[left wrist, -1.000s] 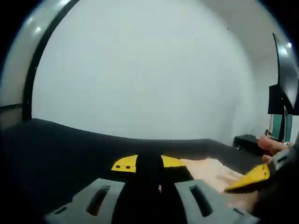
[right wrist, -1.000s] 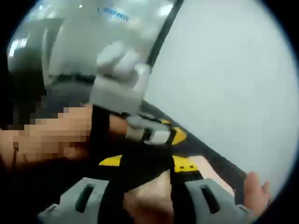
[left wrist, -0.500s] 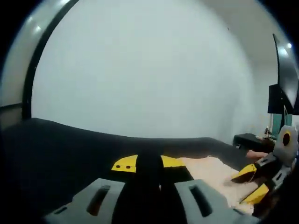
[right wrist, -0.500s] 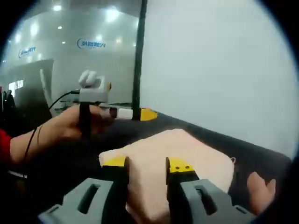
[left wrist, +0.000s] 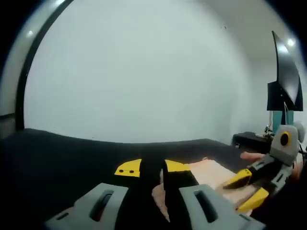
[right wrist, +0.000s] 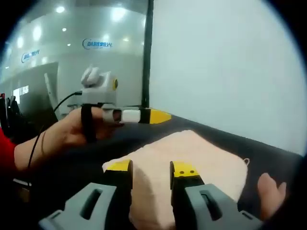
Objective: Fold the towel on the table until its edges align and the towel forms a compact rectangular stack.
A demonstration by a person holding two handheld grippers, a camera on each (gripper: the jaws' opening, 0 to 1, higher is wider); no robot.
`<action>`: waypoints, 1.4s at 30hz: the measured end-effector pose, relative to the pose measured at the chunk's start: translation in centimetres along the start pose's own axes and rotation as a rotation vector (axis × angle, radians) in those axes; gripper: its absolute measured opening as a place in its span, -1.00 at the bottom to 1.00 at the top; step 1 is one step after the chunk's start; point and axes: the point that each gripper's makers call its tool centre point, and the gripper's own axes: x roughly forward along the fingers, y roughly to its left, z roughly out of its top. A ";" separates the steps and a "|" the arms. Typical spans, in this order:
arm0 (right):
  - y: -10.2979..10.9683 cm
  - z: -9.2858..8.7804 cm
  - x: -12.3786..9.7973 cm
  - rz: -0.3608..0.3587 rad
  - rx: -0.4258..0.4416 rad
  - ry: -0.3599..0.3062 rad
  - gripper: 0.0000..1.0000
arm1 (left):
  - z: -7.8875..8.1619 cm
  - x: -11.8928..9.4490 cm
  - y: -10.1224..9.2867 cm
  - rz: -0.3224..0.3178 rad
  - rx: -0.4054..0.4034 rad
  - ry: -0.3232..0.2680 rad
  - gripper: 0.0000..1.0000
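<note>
1. peach terry-cloth towel (right wrist: 184, 163) lies folded on the black table (right wrist: 268, 155).
2. right gripper (right wrist: 151, 168) hovers over it, jaws parted.
3. left gripper (left wrist: 152, 167) pinches a towel edge.

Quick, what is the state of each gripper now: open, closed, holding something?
Left gripper: shut on the towel.
Right gripper: open, its jaws over the towel, holding nothing.

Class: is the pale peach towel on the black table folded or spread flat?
Folded: the pale peach towel forms a thick rectangular pad on the black table.
</note>
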 end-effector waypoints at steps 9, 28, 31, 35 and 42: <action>-7.7 -1.1 -1.9 -0.056 0.079 -0.031 -0.30 | -4.3 1.6 -6.2 -0.238 0.212 0.173 -0.44; -10.0 -3.4 -0.1 -0.088 0.266 -0.032 -0.33 | -5.8 2.7 -4.1 -0.156 0.109 0.209 -0.40; -9.8 -1.2 -1.5 -0.062 0.287 -0.099 -0.50 | -2.7 3.1 -7.0 -0.237 0.174 0.065 -0.37; -5.8 -1.3 -2.9 0.082 0.226 -0.069 -0.50 | -5.7 4.7 -8.2 -0.270 0.182 0.171 -0.35; -3.2 -5.3 -1.5 0.151 0.040 0.053 -0.25 | -8.2 5.9 -5.2 -0.224 0.102 0.246 -0.39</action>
